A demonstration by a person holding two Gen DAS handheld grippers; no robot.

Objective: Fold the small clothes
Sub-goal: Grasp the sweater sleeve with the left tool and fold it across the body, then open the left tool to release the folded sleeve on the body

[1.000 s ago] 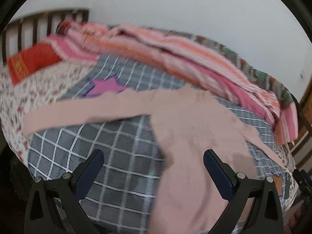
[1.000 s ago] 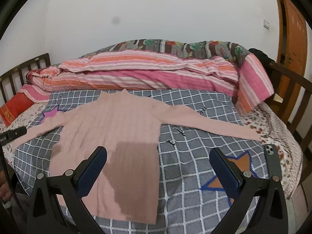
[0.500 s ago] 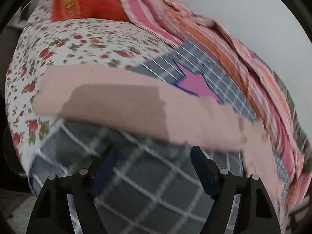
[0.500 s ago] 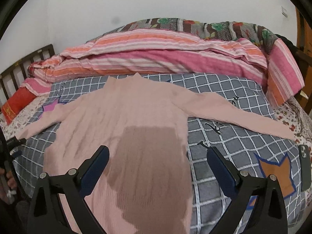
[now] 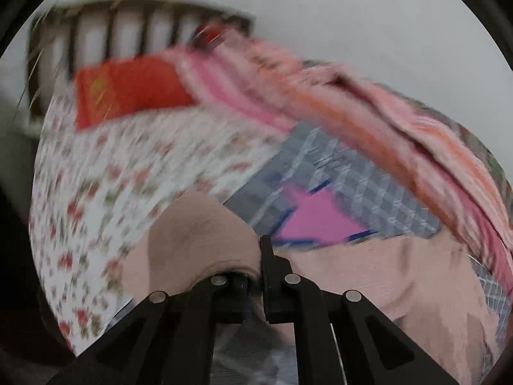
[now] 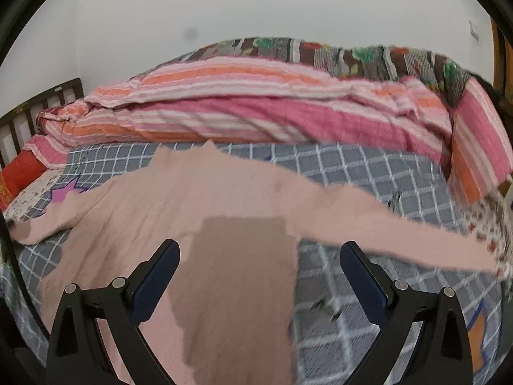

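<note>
A pale pink long-sleeved sweater [image 6: 192, 192] lies flat on the grey checked bed cover [image 6: 384, 166], sleeves spread to both sides. In the blurred left wrist view my left gripper [image 5: 260, 256] is shut on the end of the sweater's left sleeve [image 5: 198, 231]. The cloth humps up over the left finger and hides it. The rest of the sweater [image 5: 384, 266] trails off to the right. My right gripper [image 6: 259, 253] hangs open above the sweater's lower body, nothing between its fingers. The right sleeve [image 6: 416, 234] stretches toward the bed's right edge.
A rolled striped pink and orange quilt [image 6: 256, 112] runs along the wall side of the bed. A red pillow [image 5: 128, 89] lies by the dark wooden headboard [image 5: 128, 25] on a floral sheet [image 5: 128, 160]. A wooden door [image 6: 500, 48] stands at far right.
My left gripper swung left from the sweater's body to the sleeve end and shut on it. My right gripper moved in closer over the sweater and stayed open.
</note>
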